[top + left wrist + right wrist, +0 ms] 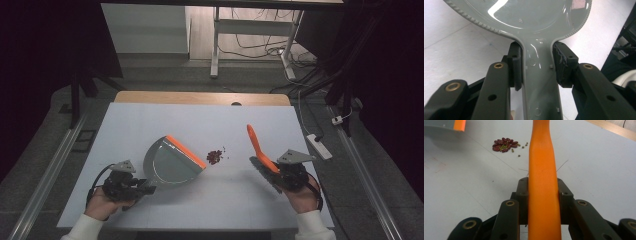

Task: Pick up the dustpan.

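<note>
- The left gripper (142, 190) sits at the lower left of the high view, jaws clamped on the handle of the grey dustpan (172, 162); nothing more than the handle's width stands between the pads.
- In the left gripper view the dustpan (531, 15) spreads across the top of the frame, its handle running down the middle, a black pad pressed to each side of it.
- The dustpan's orange lip (186, 151) faces up and to the right in the high view, toward the centre of the white table (150, 115).
- Just right of that lip lies a small pile of dark red beans (214, 156), with a few loose bits scattered beside it, a little apart from the pan.
- The right gripper (272, 172) is at the lower right of the high view, closed tight on the orange brush handle (257, 147), which slants up and to the left from the jaws.
- In the right gripper view the brush handle (542, 182) rises straight up the centre between the two jaws, both pads flat against it.
- In that view the beans (505, 145) lie at the upper left, red ones heaped, with smaller greenish ones among and beside them; a corner of the dustpan lip (459, 125) shows at the top left edge.
- Beans sit between pan and brush, touching neither.
</note>
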The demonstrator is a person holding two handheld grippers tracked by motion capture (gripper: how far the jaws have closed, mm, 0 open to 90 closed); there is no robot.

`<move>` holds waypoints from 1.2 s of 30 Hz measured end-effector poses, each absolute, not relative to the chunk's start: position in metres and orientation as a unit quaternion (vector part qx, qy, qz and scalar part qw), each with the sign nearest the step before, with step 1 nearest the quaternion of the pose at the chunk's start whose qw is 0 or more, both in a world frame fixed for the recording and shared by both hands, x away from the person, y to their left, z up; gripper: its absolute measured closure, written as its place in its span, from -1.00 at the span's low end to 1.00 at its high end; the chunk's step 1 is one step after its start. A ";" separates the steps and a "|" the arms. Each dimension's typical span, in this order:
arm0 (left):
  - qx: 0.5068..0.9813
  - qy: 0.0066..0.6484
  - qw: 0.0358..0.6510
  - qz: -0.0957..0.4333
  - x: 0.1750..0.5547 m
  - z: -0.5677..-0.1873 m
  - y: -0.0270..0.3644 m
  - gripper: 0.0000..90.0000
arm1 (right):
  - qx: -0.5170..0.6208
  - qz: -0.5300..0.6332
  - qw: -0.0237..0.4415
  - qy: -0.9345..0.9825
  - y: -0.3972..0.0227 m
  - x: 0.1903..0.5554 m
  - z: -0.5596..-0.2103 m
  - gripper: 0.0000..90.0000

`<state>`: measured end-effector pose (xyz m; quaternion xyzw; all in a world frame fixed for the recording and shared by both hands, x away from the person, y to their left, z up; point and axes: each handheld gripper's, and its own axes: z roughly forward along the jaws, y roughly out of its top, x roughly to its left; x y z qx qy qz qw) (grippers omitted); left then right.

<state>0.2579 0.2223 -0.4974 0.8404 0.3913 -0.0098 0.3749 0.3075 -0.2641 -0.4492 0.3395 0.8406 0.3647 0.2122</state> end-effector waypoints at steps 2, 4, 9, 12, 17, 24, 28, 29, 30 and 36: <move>0.844 0.384 0.374 -0.010 0.259 -0.495 0.219 0.38 | 0.339 0.368 0.211 0.840 -0.263 0.308 -0.449 0.57; 0.847 0.380 0.373 -0.011 0.260 -0.493 0.216 0.38 | 0.339 0.369 0.210 0.839 -0.262 0.307 -0.448 0.57; 0.848 0.380 0.369 -0.017 0.267 -0.492 0.215 0.38 | 0.340 0.369 0.210 0.839 -0.260 0.309 -0.448 0.57; 0.848 0.379 0.369 -0.025 0.271 -0.493 0.214 0.38 | 0.338 0.367 0.210 0.841 -0.259 0.312 -0.449 0.57; 0.855 0.372 0.358 -0.037 0.279 -0.493 0.206 0.38 | 0.340 0.370 0.207 0.839 -0.254 0.316 -0.448 0.57; 0.861 0.358 0.358 -0.049 0.293 -0.489 0.197 0.38 | 0.336 0.374 0.207 0.839 -0.243 0.322 -0.445 0.57; 0.862 0.353 0.359 -0.049 0.291 -0.489 0.196 0.38 | 0.335 0.379 0.207 0.838 -0.236 0.327 -0.441 0.57; 0.864 0.351 0.357 -0.050 0.290 -0.489 0.196 0.38 | 0.333 0.380 0.207 0.838 -0.234 0.328 -0.440 0.57; 0.866 0.349 0.355 -0.051 0.289 -0.489 0.195 0.38 | 0.332 0.381 0.208 0.838 -0.232 0.329 -0.439 0.57; 0.874 0.338 0.344 -0.062 0.285 -0.492 0.196 0.39 | 0.329 0.393 0.207 0.834 -0.222 0.336 -0.435 0.57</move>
